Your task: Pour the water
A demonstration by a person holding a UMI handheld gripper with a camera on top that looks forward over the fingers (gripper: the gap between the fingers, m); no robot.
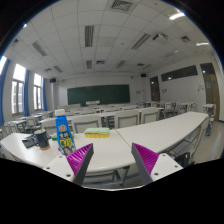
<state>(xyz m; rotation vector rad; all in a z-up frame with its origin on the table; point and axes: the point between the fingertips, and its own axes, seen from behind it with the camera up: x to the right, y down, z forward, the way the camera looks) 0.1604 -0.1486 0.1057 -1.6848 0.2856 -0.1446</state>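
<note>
My gripper (pixel 113 160) is open and holds nothing; its two fingers with magenta pads (pixel 82 158) stand wide apart above the near edge of a white table (pixel 110 150). A tall blue and yellow bottle-like container (pixel 63 133) stands on the table to the left, beyond the left finger. A dark object (pixel 33 141) lies on the table left of it. Nothing stands between the fingers.
A flat yellow-green object (pixel 97 132) lies on the table ahead of the fingers. More white tables (pixel 175 128) and chairs fill the classroom. A green blackboard (pixel 98 94) hangs on the far wall. Windows (pixel 18 90) line the left wall.
</note>
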